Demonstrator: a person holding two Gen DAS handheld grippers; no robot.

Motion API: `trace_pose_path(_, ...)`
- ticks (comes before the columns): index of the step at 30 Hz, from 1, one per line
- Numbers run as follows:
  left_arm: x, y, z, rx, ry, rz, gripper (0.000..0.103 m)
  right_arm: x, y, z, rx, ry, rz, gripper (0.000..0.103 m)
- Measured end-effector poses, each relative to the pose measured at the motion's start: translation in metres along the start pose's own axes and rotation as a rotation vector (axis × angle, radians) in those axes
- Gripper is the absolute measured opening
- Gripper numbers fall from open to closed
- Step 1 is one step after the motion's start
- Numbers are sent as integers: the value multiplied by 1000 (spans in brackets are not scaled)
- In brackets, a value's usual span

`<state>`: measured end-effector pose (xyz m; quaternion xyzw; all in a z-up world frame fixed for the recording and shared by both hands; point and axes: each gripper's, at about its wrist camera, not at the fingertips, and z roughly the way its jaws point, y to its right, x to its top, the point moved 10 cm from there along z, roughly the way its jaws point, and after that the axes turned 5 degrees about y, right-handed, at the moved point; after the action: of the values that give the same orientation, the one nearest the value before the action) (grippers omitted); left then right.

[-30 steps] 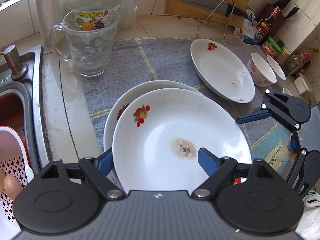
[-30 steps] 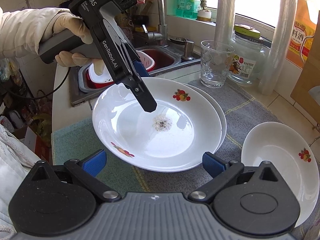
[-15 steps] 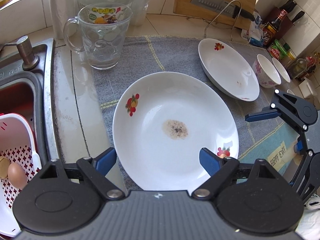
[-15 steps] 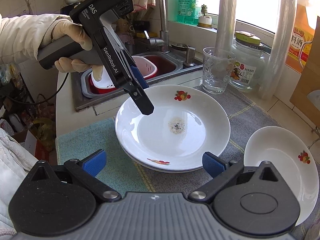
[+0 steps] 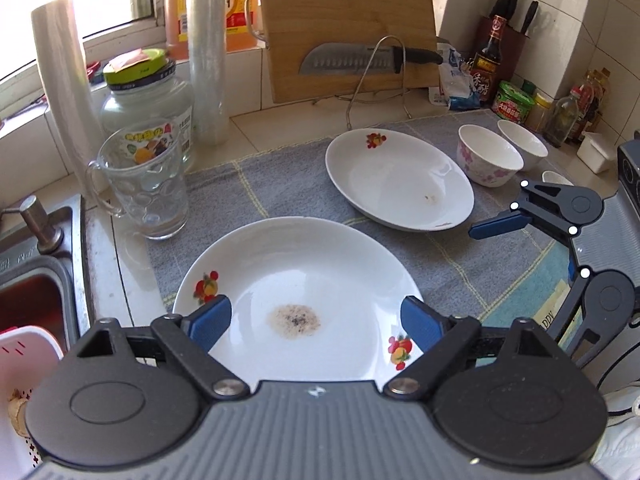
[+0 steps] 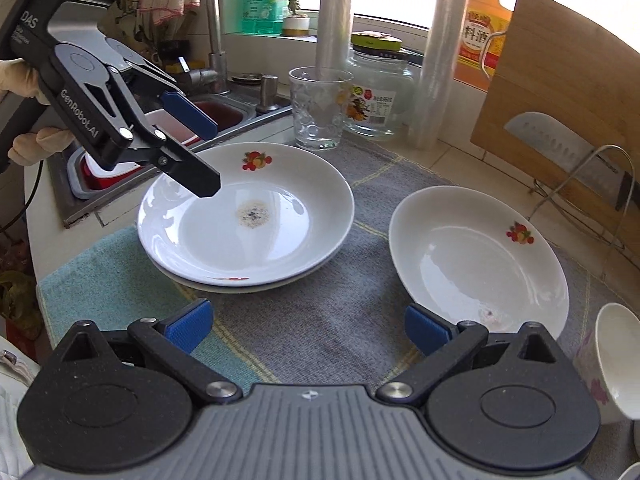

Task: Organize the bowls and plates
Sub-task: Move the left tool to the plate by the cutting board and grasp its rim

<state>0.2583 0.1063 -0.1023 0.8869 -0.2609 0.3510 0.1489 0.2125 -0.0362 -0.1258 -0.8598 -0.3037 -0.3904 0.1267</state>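
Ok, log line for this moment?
left gripper: opening, empty | right gripper: open, empty | stacked plates: on towel | single plate: beside

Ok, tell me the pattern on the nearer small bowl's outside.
Pink flowers on the small white bowl, clearest in the left wrist view.

The white plates (image 6: 248, 236) carry red-and-orange fruit prints, the top one a brown speckled stain, on a grey cloth (image 6: 360, 300) with yellow stripes; fingers (image 6: 188, 326) wear blue pads.
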Motion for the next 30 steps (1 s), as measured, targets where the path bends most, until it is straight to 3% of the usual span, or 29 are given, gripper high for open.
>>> trace_pose_path(5, 17, 23, 12, 17, 35, 5, 93, -14, 31, -8, -72, -5, 36, 103)
trace_pose_path(13, 45, 50, 38, 22, 6, 32, 94, -33, 84, -8, -197, -15, 123, 103)
trace_pose_path(20, 75, 56, 71, 30, -20, 77, 94, -44, 103, 4, -209, -19, 176, 103)
trace_pose_path(30, 107, 46, 141, -19, -85, 102, 93, -40, 113, 16, -203, -9, 186, 103)
